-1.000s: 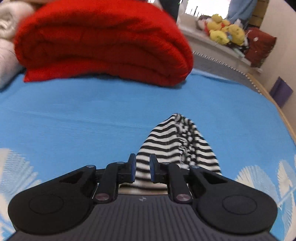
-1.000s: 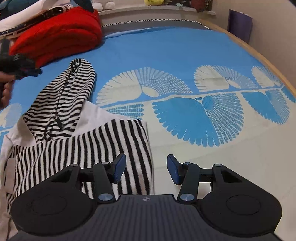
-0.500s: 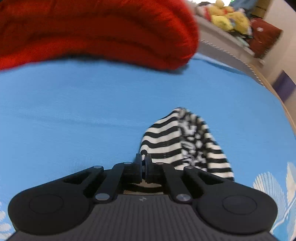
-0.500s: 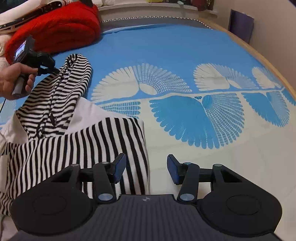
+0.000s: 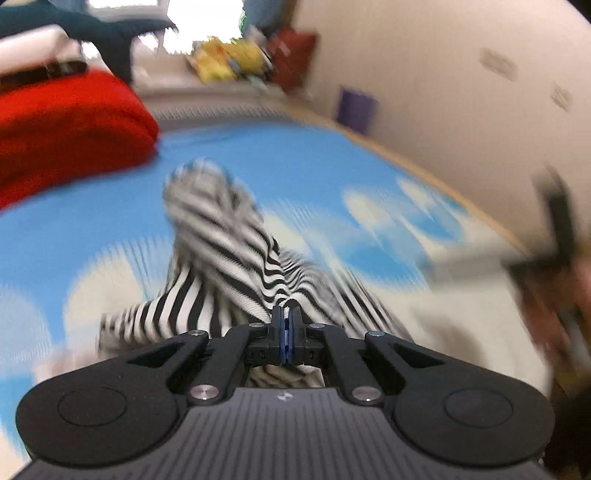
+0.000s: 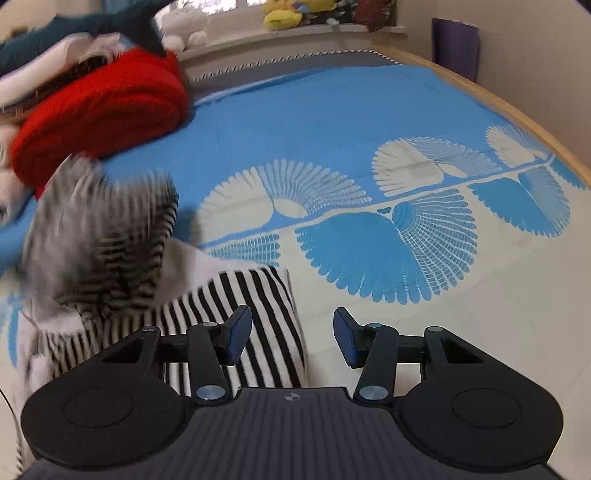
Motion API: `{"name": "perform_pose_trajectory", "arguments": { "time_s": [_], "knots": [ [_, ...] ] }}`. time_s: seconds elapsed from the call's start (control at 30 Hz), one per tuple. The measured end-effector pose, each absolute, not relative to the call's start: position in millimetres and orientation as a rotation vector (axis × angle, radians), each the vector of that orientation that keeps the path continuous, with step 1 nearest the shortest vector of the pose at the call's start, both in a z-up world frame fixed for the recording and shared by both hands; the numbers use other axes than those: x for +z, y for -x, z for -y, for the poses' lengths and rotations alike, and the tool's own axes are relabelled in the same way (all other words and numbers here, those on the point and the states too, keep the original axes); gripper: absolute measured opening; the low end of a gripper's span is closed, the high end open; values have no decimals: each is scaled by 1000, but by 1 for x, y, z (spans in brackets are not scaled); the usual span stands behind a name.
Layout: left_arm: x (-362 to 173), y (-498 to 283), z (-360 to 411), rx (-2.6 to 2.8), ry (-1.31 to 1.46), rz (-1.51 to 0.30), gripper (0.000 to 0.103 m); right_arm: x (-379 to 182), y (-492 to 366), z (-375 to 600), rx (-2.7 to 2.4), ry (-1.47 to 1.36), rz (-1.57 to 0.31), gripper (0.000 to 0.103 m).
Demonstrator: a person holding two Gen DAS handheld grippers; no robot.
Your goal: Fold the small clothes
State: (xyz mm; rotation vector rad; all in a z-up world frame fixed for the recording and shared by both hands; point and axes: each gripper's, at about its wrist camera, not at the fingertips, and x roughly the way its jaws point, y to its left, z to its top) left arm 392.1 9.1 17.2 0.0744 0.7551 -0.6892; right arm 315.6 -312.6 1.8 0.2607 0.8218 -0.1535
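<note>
A black-and-white striped garment (image 5: 236, 266) with a white part lies on the blue patterned bedspread (image 5: 295, 162). My left gripper (image 5: 287, 325) is shut on an edge of its striped sleeve and holds it lifted; this view is blurred by motion. In the right wrist view the same garment (image 6: 258, 306) lies at the lower left, its lifted sleeve (image 6: 103, 221) blurred. My right gripper (image 6: 291, 328) is open and empty, its left finger (image 6: 236, 332) over the striped hem, low above the bedspread (image 6: 332, 122).
A folded red blanket (image 6: 99, 110) lies at the back left with white and dark teal textiles (image 6: 74, 26) piled on it. Yellow plush toys (image 6: 291, 13) sit on the windowsill. A wooden bed edge (image 6: 517, 110) and a wall run along the right.
My left gripper, shut on the sleeve, has swung it up and to the right over the garment. My right gripper has stayed open in place.
</note>
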Motion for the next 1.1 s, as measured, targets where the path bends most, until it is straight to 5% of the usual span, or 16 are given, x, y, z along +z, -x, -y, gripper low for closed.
{"name": "perform_pose_trajectory", "arguments": {
  "time_s": [0.23, 0.33, 0.47, 0.63, 0.93, 1.0, 1.03, 1.1],
  "knots": [
    [20, -320, -78, -473, 108, -886, 2, 10, -297, 310, -128, -318, -738, 51],
    [11, -332, -98, -328, 380, -837, 19, 6, -295, 305, -77, -346, -738, 51],
    [-19, -371, -95, -85, 528, -989, 37, -12, -303, 298, 0, -468, -811, 51],
    [-59, -378, -105, 52, 662, -1170, 45, -47, -319, 273, 51, -562, -940, 51],
    [-87, -349, -102, 111, 761, -1293, 40, -90, -348, 231, -10, -527, -1074, 50],
    [-90, -349, -101, 106, 766, -1305, 17, -92, -350, 225, 9, -516, -1060, 24],
    [-91, -351, -102, 112, 755, -1307, 9, -90, -351, 223, 26, -518, -1040, 0],
    [-88, -357, -104, 126, 734, -1262, 4, -80, -346, 226, 36, -573, -974, 1]
  ]
}}
